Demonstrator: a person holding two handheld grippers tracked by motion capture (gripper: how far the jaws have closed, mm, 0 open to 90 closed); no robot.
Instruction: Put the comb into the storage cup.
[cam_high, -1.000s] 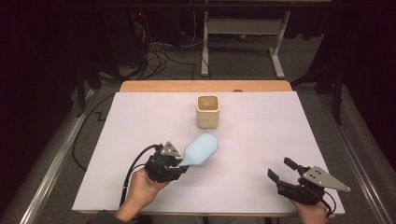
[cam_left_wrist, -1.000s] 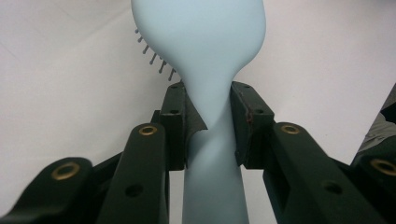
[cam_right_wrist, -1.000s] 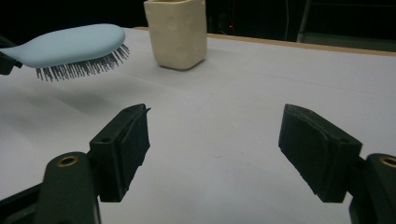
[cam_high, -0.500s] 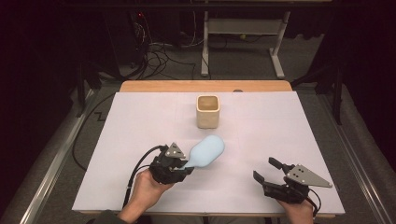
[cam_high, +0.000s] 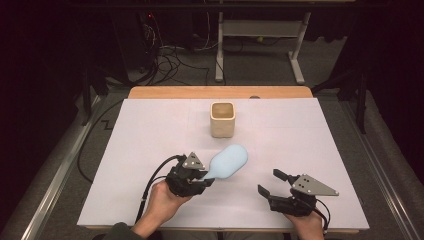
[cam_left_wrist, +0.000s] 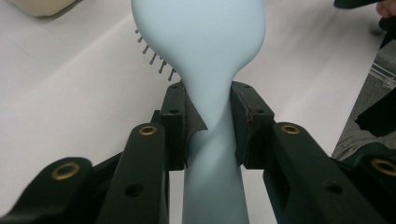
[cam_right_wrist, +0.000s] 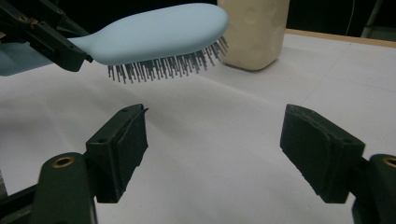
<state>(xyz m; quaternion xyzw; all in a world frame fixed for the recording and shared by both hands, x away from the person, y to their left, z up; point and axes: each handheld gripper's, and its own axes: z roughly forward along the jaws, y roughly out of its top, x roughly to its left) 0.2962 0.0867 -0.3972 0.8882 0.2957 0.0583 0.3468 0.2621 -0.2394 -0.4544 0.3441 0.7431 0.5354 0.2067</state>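
A pale blue hairbrush (cam_high: 229, 161) hangs a little above the white table, bristles down, its head pointing toward the beige cup (cam_high: 222, 120). My left gripper (cam_high: 204, 175) is shut on the brush's handle; in the left gripper view both pads (cam_left_wrist: 175, 123) press the narrow neck of the brush (cam_left_wrist: 201, 42). To the right, near the front edge, my right gripper (cam_high: 268, 182) is open and has just opened a little further, with nothing between its pads. In its view, the right gripper (cam_right_wrist: 210, 149) faces the brush (cam_right_wrist: 159, 30) and the cup (cam_right_wrist: 254, 32) beyond.
A white sheet (cam_high: 150, 130) covers the table, with a strip of bare wood (cam_high: 220, 92) along the far edge. Cables and a metal stand's legs (cam_high: 260, 55) lie on the dark floor behind the table.
My right gripper has slid left along the front of the table toward the brush. The left gripper and the brush have hardly moved.
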